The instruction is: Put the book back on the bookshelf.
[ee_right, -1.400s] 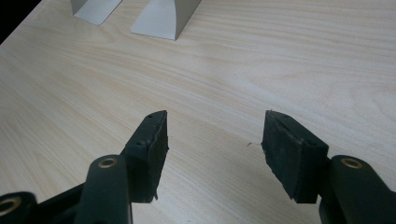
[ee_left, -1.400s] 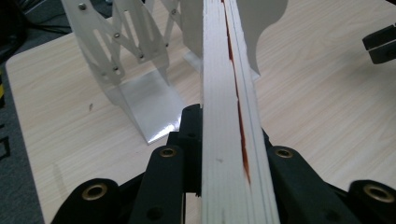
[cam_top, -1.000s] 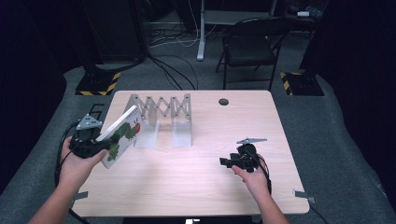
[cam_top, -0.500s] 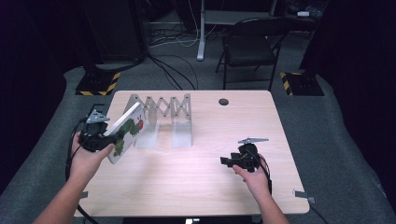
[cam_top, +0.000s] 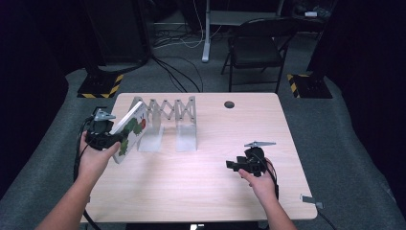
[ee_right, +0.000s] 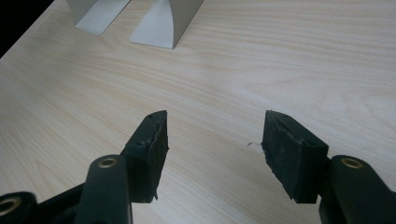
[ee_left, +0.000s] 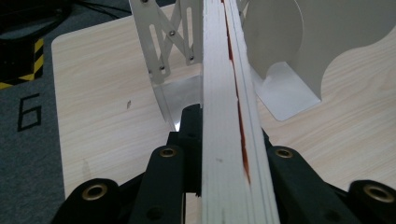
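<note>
Idling with the right gripper (cam_top: 233, 165) at the near right of the counter (cam_top: 206, 191), low over the bare wood. Holding its fingers (ee_right: 152, 135) apart, with nothing between them. Taking no part in the work for now, by the look of it.

Farther in, at the left edge, clamping the picture book (cam_top: 130, 130) firmly in the fingers of the left gripper (cam_top: 111, 140). Gripping it by its lower edge, pressed from both sides in the left gripper view. Carrying the book clear of the counter, tilted, with its green and red cover facing the middle of the counter. Pointing its long edge toward the metal folding book rack (cam_top: 172, 120).

Just beyond the book, waiting with the rack stretched open at the far left of the counter, its slots seemingly empty. Lining up the book with the leftmost dividers (ee_left: 161, 51), near them but not yet between them.

Judging the task as partly done: picking up finished, approach under way. Leaving the sliding of the book into a slot, the standing of it upright and the letting go.
</note>
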`<action>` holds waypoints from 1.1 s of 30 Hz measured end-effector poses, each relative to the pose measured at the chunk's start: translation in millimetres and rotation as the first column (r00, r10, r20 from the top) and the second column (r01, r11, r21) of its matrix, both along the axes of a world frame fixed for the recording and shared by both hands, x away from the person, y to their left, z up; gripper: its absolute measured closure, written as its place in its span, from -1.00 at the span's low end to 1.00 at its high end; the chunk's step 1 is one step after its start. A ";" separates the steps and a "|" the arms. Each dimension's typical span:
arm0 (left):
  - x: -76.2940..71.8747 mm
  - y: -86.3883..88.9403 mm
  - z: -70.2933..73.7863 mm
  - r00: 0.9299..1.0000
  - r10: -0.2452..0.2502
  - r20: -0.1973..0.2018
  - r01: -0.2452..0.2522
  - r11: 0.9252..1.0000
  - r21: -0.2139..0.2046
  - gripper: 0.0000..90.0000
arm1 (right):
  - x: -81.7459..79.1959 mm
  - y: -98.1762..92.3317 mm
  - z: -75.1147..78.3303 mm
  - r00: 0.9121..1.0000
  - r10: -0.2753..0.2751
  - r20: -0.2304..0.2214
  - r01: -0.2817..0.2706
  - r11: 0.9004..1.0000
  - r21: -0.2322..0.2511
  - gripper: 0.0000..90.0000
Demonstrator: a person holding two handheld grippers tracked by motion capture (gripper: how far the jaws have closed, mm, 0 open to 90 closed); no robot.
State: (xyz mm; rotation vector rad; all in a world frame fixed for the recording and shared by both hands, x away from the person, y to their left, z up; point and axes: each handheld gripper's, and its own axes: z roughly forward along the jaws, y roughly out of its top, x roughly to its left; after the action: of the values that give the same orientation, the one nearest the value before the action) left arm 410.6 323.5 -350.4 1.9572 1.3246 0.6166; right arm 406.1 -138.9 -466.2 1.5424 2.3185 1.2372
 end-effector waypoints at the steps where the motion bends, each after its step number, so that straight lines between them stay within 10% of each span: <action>1: 1.0 -1.1 -0.2 1.000 0.002 -0.001 -0.002 1.000 -0.001 0.69 | -0.1 -0.4 0.3 1.000 -0.003 0.001 0.003 1.000 0.003 -0.10; 33: 29.2 -23.6 -25.8 0.997 0.082 -0.006 -0.082 0.997 0.011 0.69 | 1.0 0.8 -1.3 1.000 0.007 0.006 -0.007 1.000 -0.022 -0.10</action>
State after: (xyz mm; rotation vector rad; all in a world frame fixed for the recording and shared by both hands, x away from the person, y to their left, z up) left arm 439.9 299.9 -376.1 1.9228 1.4138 0.6590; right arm 407.1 -138.1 -467.4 1.5229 2.3277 1.2119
